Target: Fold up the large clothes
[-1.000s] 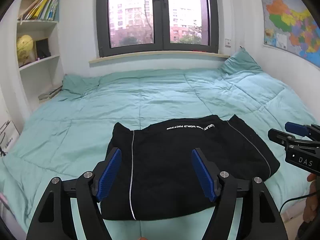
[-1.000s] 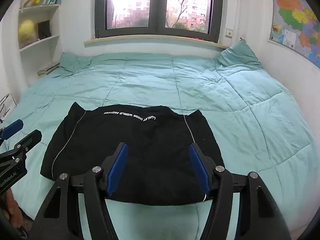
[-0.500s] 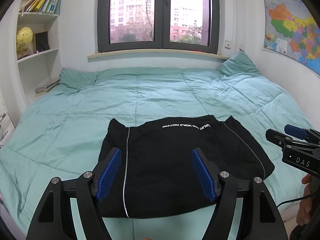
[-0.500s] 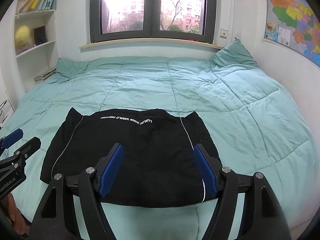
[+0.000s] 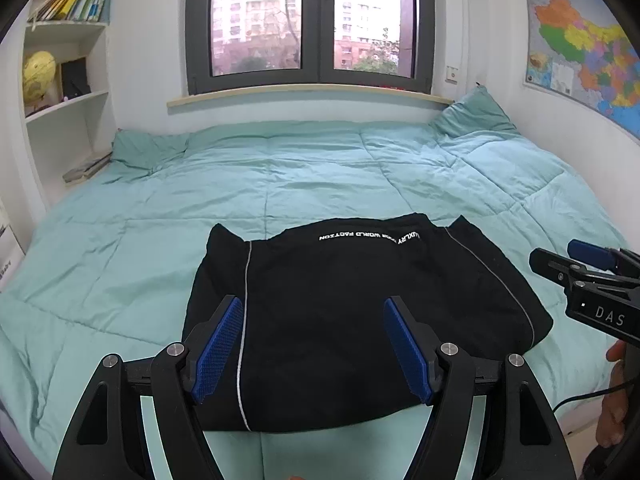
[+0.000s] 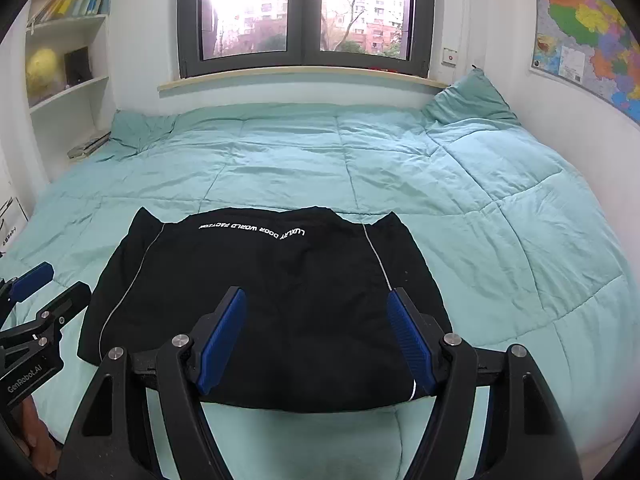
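Observation:
A black garment [image 5: 352, 312] with white piping and white lettering lies folded flat near the front edge of the teal quilt [image 5: 280, 176]; it also shows in the right wrist view [image 6: 272, 300]. My left gripper [image 5: 314, 346] is open and empty, held above the garment's near left part. My right gripper [image 6: 316, 340] is open and empty, above the garment's near right part. Each gripper shows at the edge of the other's view: the right gripper [image 5: 580, 264] at the right, the left gripper [image 6: 44, 292] at the left.
The quilt [image 6: 400, 168] covers the whole bed. A teal pillow [image 5: 472, 116] stands at the far right corner. A white bookshelf [image 5: 64, 80] with a yellow globe stands at the left. A window and a wall map [image 5: 580, 48] are behind.
Both grippers have drawn back and risen slightly, so the garment sits a bit farther away and lower in both views. The garment has not moved. Both jaws stay open.

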The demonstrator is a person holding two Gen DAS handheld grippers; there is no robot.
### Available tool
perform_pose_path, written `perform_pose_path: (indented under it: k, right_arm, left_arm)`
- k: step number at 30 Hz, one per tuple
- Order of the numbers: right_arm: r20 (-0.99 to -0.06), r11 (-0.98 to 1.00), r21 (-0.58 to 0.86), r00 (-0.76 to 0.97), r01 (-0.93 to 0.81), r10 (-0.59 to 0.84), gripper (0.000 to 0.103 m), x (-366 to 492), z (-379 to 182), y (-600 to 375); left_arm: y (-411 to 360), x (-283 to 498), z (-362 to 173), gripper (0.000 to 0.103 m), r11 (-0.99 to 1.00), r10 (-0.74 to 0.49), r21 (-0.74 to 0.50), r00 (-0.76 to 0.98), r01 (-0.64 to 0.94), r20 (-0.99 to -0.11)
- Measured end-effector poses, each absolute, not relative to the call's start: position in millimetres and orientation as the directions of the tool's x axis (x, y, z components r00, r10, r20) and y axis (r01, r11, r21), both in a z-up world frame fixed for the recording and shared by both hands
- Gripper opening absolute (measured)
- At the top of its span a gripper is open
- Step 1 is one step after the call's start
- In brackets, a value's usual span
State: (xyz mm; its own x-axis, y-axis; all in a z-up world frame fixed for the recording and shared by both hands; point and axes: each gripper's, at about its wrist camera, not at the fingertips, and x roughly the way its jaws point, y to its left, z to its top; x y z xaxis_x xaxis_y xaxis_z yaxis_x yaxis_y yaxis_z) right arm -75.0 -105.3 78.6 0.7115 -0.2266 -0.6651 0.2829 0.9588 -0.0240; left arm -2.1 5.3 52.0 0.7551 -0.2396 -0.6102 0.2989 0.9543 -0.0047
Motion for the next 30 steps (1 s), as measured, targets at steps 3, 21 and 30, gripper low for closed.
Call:
perform_pose_path:
  k: [3,21,30]
  right_arm:
    - [-0.666,0.959,-0.022,0.711,0.283,-0.225,0.075,-74.7,77.8,-105.3]
    - [-0.684,0.961,-0.003,0.701,0.276,-0.204,0.075,-71.3,72.4,-107.8]
    - [-0.686,0.961,-0.003,0.699,0.275,-0.202,0.075,-70.9,71.6,-107.2]
  left_arm:
    - [4.3,-2.0,50.0,0.075,0.957,-0.228,0.004,0.756,0.292,-0.614]
    - [-0.8,-3.0,44.8,0.075,0.956,-0.205,0.036,0.752,0.290,-0.627]
    - [-3.9,-3.4,44.0,0.075,0.954,-0.202,0.046,0.750,0.296,-0.630]
